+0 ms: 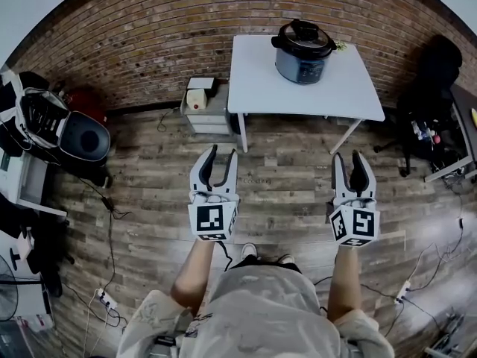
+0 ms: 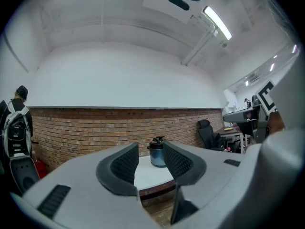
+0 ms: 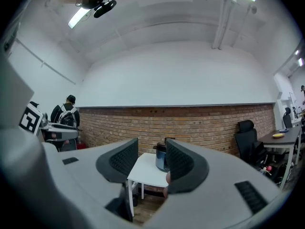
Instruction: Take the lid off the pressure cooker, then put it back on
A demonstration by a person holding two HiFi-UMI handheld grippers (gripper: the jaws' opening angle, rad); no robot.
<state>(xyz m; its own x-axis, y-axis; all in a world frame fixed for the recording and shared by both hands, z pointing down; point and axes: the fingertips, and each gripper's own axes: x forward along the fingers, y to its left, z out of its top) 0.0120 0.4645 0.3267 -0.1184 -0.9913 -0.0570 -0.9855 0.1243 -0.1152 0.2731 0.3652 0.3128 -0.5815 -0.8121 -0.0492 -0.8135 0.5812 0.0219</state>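
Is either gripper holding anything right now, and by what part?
Nothing: left gripper and right gripper are open and empty; the pressure cooker stands apart, untouched.

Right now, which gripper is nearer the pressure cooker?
Right, slightly. The right gripper hangs short of the table, just right of the pressure cooker; the left gripper is farther off to its left.

The left gripper (image 1: 222, 153) and right gripper (image 1: 346, 155) are grey, the shirt (image 1: 261, 312) pale.

Right gripper (image 3: 151, 150): jaws apart, nothing between them. Beyond them is a white table (image 3: 144, 173) with the pressure cooker (image 3: 161, 160) near its far edge, lid (image 3: 160, 148) on, partly hidden by one jaw. Brick wall (image 3: 205, 123) behind.
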